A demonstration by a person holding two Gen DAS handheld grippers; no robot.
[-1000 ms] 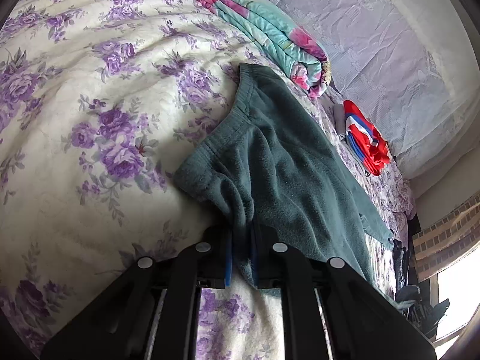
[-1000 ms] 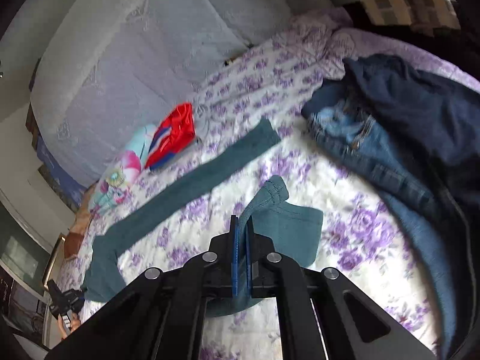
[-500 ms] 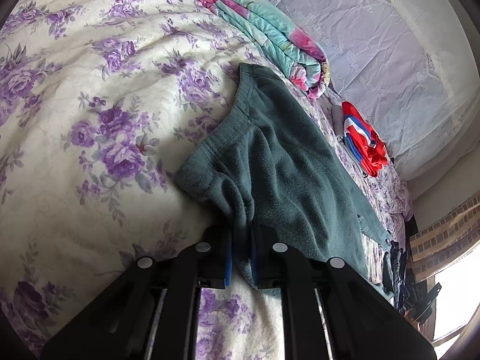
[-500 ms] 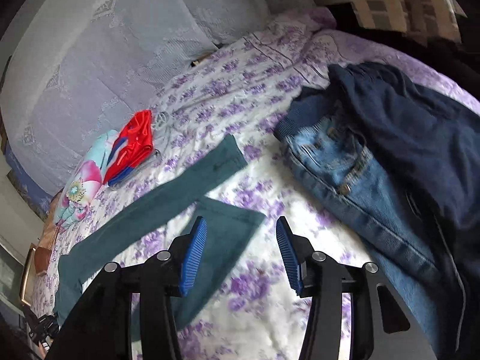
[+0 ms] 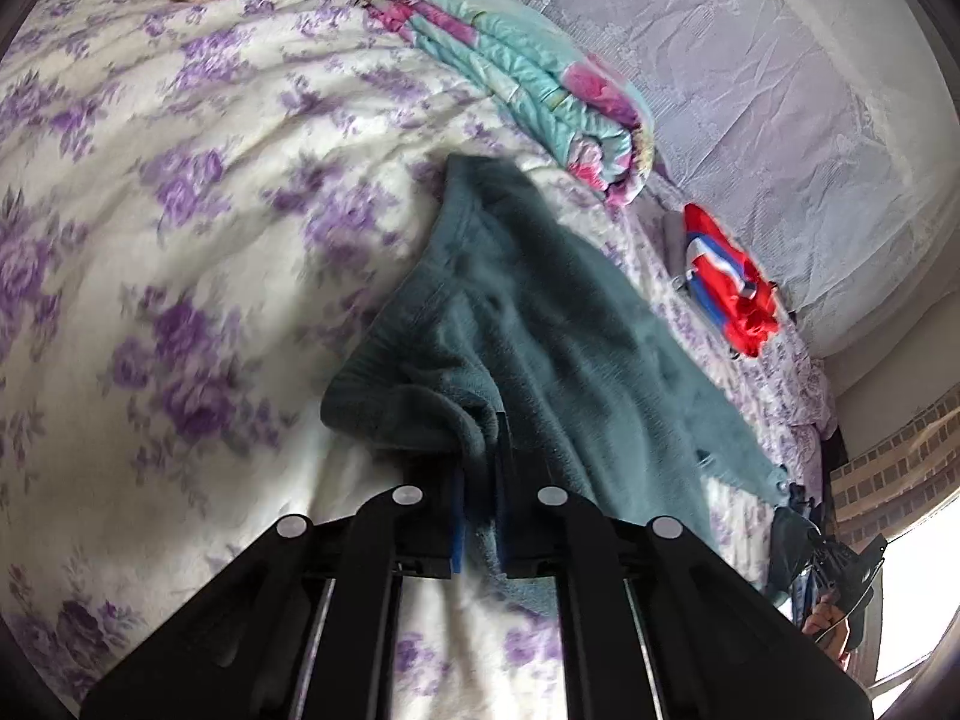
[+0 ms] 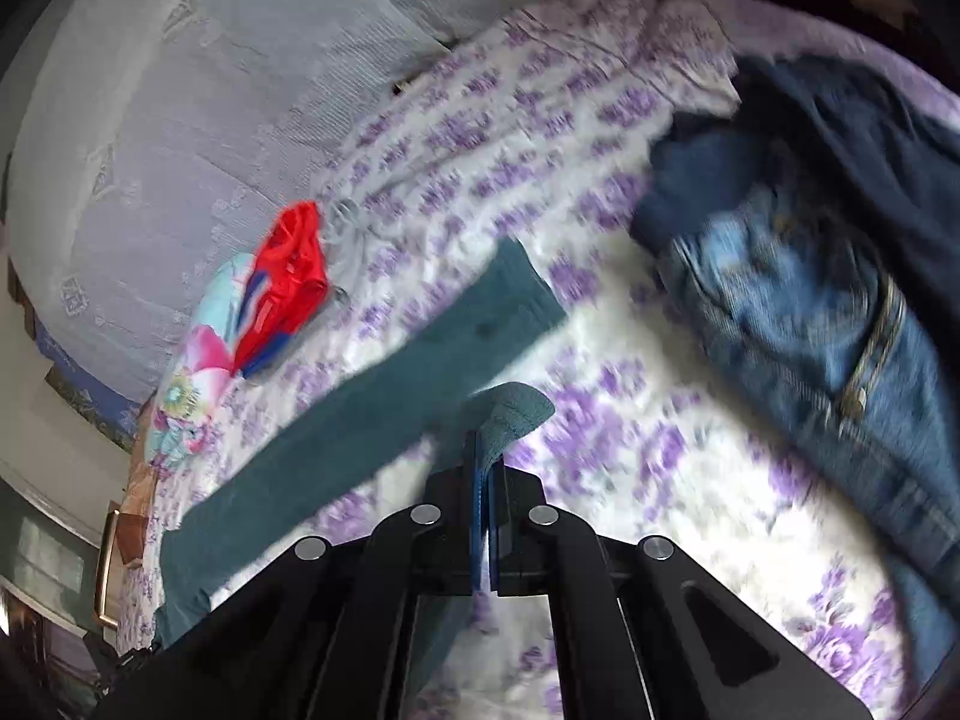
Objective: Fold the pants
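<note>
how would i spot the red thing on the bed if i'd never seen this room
Start at the pale lavender lace-covered headboard along the purple-flowered bedspread. At its foot lies a rolled turquoise-and-pink quilt, and the red garment is beside it. It is the only bright red item, small and crumpled, with blue and white stripes.

A bedroom in a home. A bed (image 5: 180, 252) under a white cover printed with purple flowers fills both views, set against a wall hung with pale lace fabric (image 5: 750, 60). A rolled floral quilt (image 5: 528, 90) and loose clothes lie on it: jeans (image 6: 810, 300), a red garment (image 6: 282, 276), and green pants (image 5: 540, 324).
</note>
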